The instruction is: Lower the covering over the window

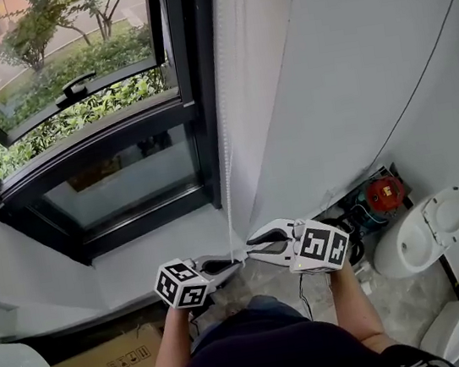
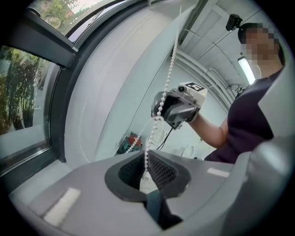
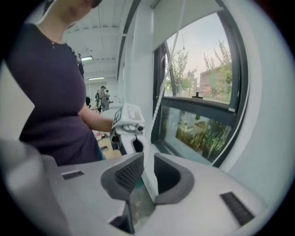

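Standing at the window (image 1: 118, 182), we are holding a gripper in each hand, and both tips are meeting at the bead chain (image 2: 169, 62) just right of the dark window frame (image 1: 200, 97). The chain is hanging along the white wall (image 1: 339, 59) beside the frame, coming down from above the picture to our grippers. Our left gripper (image 1: 234, 262) is pinching it: its jaws are closed on the beads, and the chain is running straight up out of them. Our right gripper (image 1: 252, 247) is sitting just above and beside the left one with its jaws standing apart. The chain is passing by them, and we cannot tell whether it is touching either one. The window glass is showing uncovered, with green shrubs (image 1: 74, 116) beyond it. A cardboard box (image 1: 103, 364) is lying on the floor at our left and a white toilet (image 1: 425, 230) at our right.
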`<state>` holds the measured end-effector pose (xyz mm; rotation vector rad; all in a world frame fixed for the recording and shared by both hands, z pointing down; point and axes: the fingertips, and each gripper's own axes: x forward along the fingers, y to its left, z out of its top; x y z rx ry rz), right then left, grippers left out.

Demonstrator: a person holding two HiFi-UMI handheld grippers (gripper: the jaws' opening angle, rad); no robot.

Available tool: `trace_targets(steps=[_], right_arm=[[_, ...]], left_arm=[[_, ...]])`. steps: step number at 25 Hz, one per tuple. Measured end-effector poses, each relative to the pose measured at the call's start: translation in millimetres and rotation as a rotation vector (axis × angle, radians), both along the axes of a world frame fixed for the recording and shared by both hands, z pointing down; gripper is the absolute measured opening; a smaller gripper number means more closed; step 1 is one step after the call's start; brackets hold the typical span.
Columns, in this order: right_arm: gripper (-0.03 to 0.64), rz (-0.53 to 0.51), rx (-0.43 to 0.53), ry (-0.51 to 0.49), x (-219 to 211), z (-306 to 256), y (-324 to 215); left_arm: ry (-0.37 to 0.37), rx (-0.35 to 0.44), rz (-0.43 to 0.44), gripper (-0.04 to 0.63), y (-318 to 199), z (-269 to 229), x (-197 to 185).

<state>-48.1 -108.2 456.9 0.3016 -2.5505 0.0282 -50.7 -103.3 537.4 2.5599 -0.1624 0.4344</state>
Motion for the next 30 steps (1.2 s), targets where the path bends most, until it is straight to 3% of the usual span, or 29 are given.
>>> trace_targets(steps=[2,5,8,16,19,23,26,30], right_arm=[[0.072,0.017,0.044,-0.131,0.4,-39.3,-5.9],[0.083,0.062,0.099,-0.336,3.4,-95.2,-15.1],[0.084,0.095,0.127,-0.456,3.4,-122.9,-26.0],[0.101,0.068,0.121,-0.449,-19.2,-120.6,-34.6],[0.034,0.051,0.095,-0.453,-19.3,-119.3,-33.5],[0.015,0.032,-0.018,-0.541,-10.6,-118.8,-29.4],[0.015,0.029,-0.039,-0.546,-3.6,-117.2,-29.4],[0.014,0.013,-0.027,-0.504,2.2,-115.8,-29.8]], left_arm=[[-0.001,0.001,-0.002,0.025,-0.6,0.2,0.1],[0.007,-0.003,-0.002,0.025,-0.1,0.1,2.0],[0.018,-0.008,-0.001,0.025,0.5,-0.2,5.3],[0.042,-0.01,-0.013,0.025,5.5,-2.9,19.0],[0.07,0.007,-0.047,0.025,2.2,-2.9,21.5],[0.139,0.066,-0.088,0.025,0.4,-2.3,25.2],[0.202,0.101,-0.113,0.025,4.9,-3.5,31.9],[0.297,0.043,-0.185,0.025,14.0,-8.5,40.7]])
